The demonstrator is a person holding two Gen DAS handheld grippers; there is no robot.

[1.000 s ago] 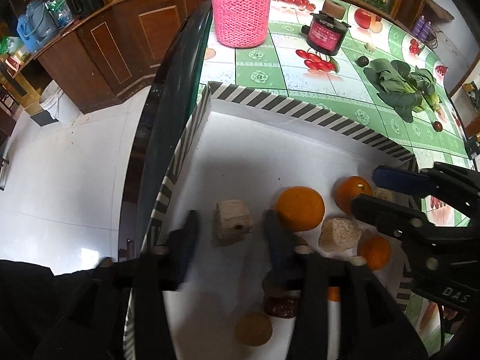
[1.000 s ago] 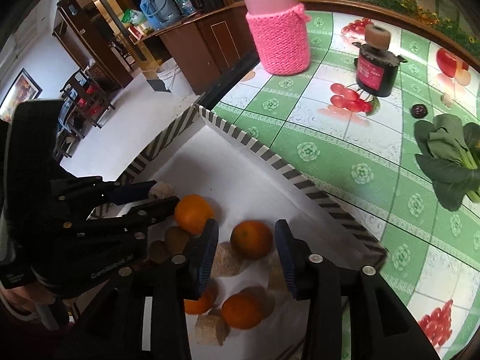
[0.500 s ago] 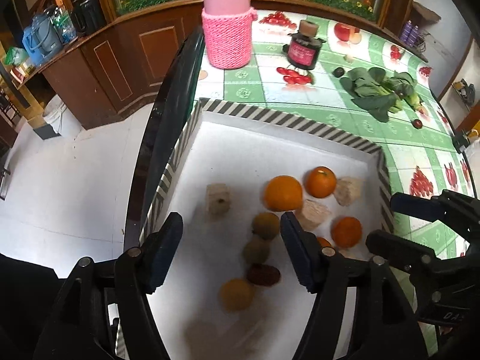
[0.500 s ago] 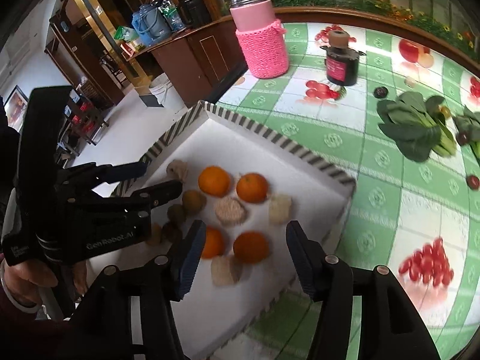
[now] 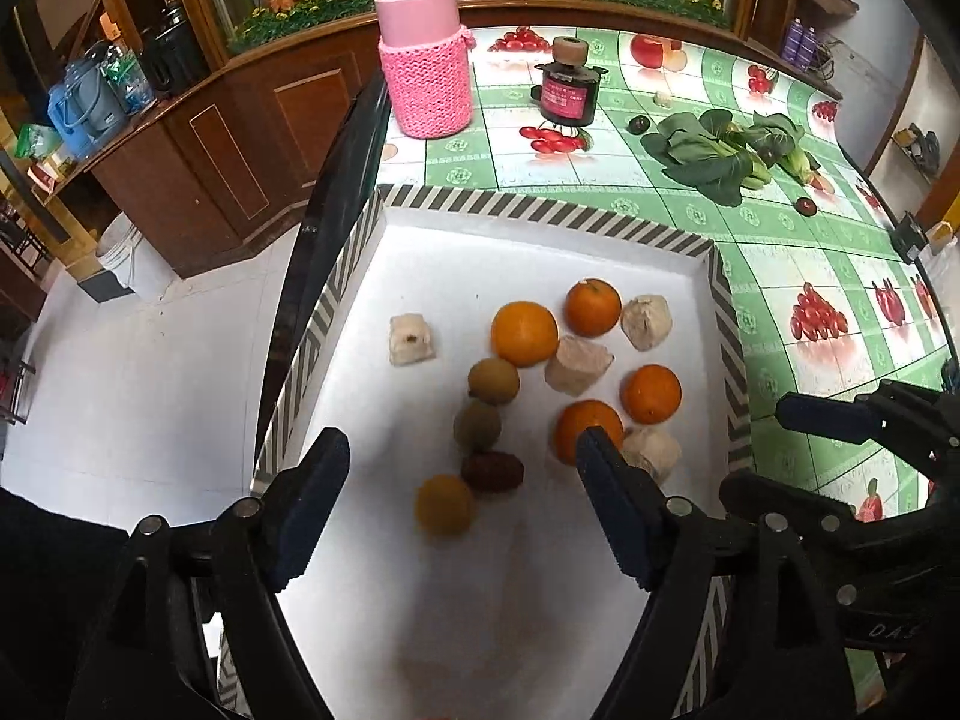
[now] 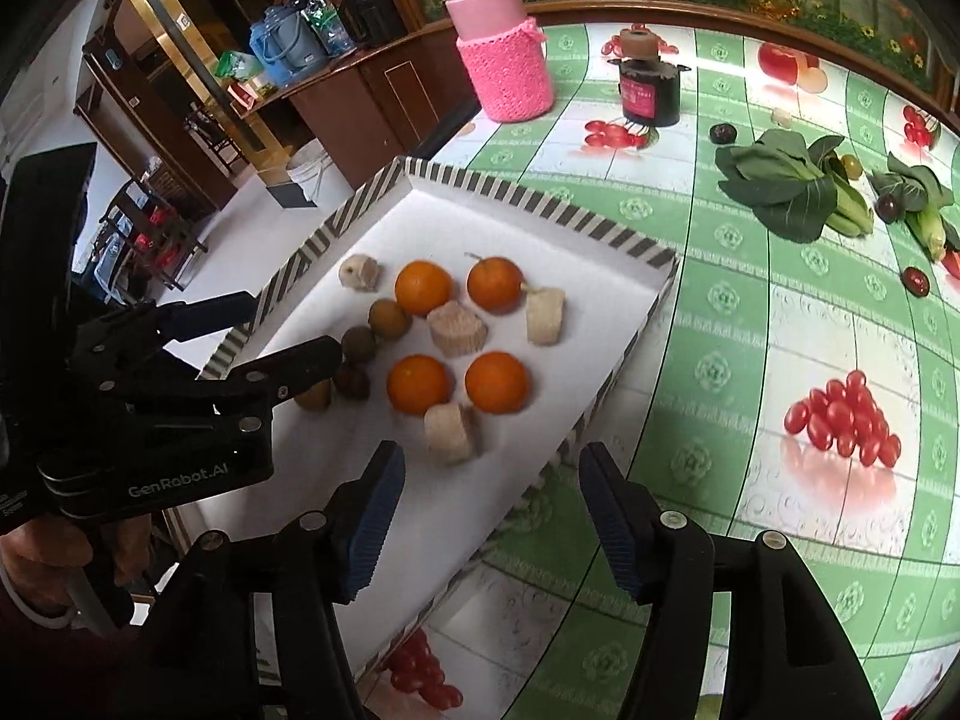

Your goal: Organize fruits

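Observation:
A white tray with a striped rim (image 5: pixel 540 213) (image 6: pixel 540 213) holds several oranges (image 5: pixel 524 333) (image 6: pixel 423 287), beige chunks (image 5: pixel 411 339) (image 6: pixel 456 327), brownish-green round fruits (image 5: pixel 493 381) (image 6: pixel 390 317), a dark red date (image 5: pixel 492 472) and a yellow fruit (image 5: pixel 445 504). My left gripper (image 5: pixel 462 480) is open and empty above the tray's near part; it also shows in the right wrist view (image 6: pixel 264 330). My right gripper (image 6: pixel 489 510) is open and empty over the tray's right near edge; it also shows in the left wrist view (image 5: pixel 774 450).
On the green fruit-print tablecloth (image 6: pixel 750 330) stand a pink knit-covered jar (image 5: pixel 425 72) (image 6: pixel 503 60) and a small black pot (image 5: pixel 567 90) (image 6: pixel 649 87). Leafy greens (image 5: pixel 720 150) (image 6: pixel 792 186) and small dark fruits (image 6: pixel 723 132) lie at the back right. The table edge and floor (image 5: pixel 150 360) are left.
Both grippers have pulled back and up from the fruits, and their jaws have opened wider. The beige chunk once between my left fingers now lies free in the tray.

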